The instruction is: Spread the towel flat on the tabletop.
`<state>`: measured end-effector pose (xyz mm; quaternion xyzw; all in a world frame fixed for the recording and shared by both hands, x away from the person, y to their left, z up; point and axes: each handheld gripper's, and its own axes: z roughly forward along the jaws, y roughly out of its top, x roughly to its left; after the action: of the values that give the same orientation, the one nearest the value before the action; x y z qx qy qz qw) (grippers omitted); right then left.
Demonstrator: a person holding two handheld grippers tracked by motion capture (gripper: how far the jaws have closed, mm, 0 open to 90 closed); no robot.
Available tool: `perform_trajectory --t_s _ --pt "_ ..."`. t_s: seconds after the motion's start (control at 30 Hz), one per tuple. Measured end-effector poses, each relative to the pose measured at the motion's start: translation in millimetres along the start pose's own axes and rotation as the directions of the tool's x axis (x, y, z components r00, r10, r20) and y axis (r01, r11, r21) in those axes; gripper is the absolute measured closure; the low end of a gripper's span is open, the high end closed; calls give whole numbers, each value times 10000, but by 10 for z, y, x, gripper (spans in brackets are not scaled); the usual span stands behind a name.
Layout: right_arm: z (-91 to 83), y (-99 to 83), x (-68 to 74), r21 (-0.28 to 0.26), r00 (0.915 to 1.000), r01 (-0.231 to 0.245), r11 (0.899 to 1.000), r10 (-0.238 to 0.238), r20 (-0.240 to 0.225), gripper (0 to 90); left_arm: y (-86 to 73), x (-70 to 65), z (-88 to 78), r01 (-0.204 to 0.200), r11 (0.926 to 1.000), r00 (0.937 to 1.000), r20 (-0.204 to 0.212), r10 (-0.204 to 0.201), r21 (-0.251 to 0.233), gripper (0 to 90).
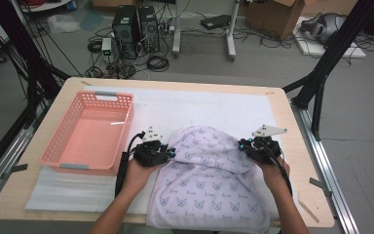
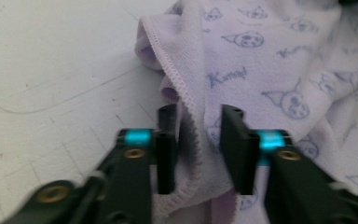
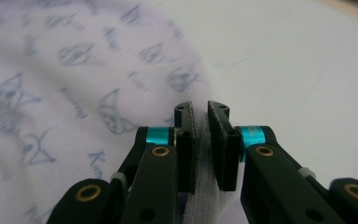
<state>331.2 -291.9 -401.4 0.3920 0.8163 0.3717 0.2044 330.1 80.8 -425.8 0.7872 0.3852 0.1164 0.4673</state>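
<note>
At the left side of the table sits a pink basket (image 1: 61, 146), hollow and waiting, with its long wall running toward the far edge. Just right of it the left gripper (image 1: 168, 152) sits at the left edge of the towel (image 1: 209, 180), a pale lilac cloth with small printed faces that lies bunched across the middle of the white mat (image 1: 175, 109) and hangs over the table's near edge. In the left gripper view its jaws stand partly apart, the stitched hem (image 2: 186, 116) running loosely between them without being pinched, so that side is not secured. To fold well, that gripper should close on the hem only, both layers together, before any lift. At the towel's right edge the right gripper (image 1: 243, 145) has its jaws nearly closed, and the right gripper view shows a ridge of cloth (image 3: 201, 186) squeezed between the pads. The fold will likely go cleanest if both hands rise together and keep the edge taut between them, carrying it evenly so the bunched far part flattens rather than dragging sideways.
</note>
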Motion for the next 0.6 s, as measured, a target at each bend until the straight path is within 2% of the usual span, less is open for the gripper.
perform_trajectory --t_s 0.07,0.1,0.13,0.2,0.23,0.3,0.4,0.47,0.53,0.6 --pt "17 -92 25 83 9976 0 10000 6 -692 814 27 10 -27 -46 9991 10000 -39 44 -418 544" --pt "31 -139 53 208 9937 77 9998 -53 -1119 814 53 18 -34 -13 9986 10000 -59 10 -533 489" --pt "46 -182 85 365 9876 243 9990 -183 -1560 812 85 27 -35 -11 9981 10000 -46 8 -612 453" --pt "45 -250 157 492 9701 516 9975 -384 -2396 791 149 39 -29 141 9965 9999 2 -141 -829 433" --pt "28 -261 175 401 9628 578 9975 -451 -2663 755 179 47 -17 173 9957 9998 6 -174 -912 428" --pt "-24 -246 166 176 9527 400 9990 -328 -3020 666 240 62 40 215 9960 9997 -90 -224 -866 427" --pt "-110 -173 71 -416 9658 -155 9990 42 -2591 607 290 79 174 542 9950 9985 -33 -546 -838 427" --pt "-145 -114 -30 -790 9804 -689 9945 529 -1896 614 309 93 268 624 9960 9979 -103 -632 -640 428" --pt "-127 -50 -125 -746 9916 -916 9930 841 -980 651 327 115 347 772 9951 9968 -145 -782 -614 430" --pt "-57 11 -211 -538 9930 -1112 9923 1088 -449 670 350 145 418 882 9948 9958 -215 -894 -511 445"
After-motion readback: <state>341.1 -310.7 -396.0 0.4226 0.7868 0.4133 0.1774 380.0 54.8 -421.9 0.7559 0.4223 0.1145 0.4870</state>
